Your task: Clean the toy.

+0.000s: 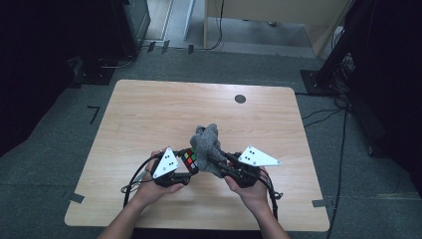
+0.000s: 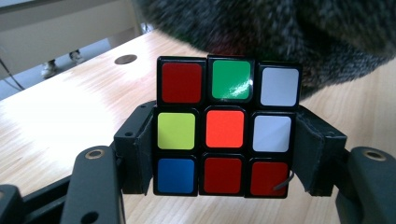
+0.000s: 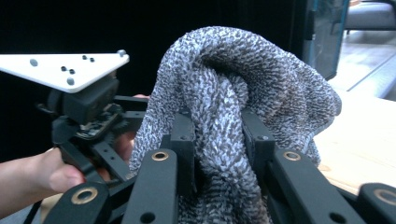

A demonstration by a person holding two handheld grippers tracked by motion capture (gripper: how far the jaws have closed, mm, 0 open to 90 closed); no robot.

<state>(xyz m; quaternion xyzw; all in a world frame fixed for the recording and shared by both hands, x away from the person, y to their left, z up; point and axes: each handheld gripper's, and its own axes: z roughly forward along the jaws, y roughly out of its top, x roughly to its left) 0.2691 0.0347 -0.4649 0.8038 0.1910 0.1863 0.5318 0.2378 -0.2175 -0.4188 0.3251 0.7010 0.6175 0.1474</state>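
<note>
In the high view the left gripper is at the left, held by the left hand over the near part of the wooden bench. Its fingers are clamped on the two sides of a colour cube; in the left gripper view the cube sits upright between them, with an orange square in the middle of the face. Just to the right, touching the cube, hangs a grey knitted cloth. The right gripper, held by the right hand, pinches a thick fold of this cloth, its fingers pressed into it. The cloth is lifted above the bench.
</note>
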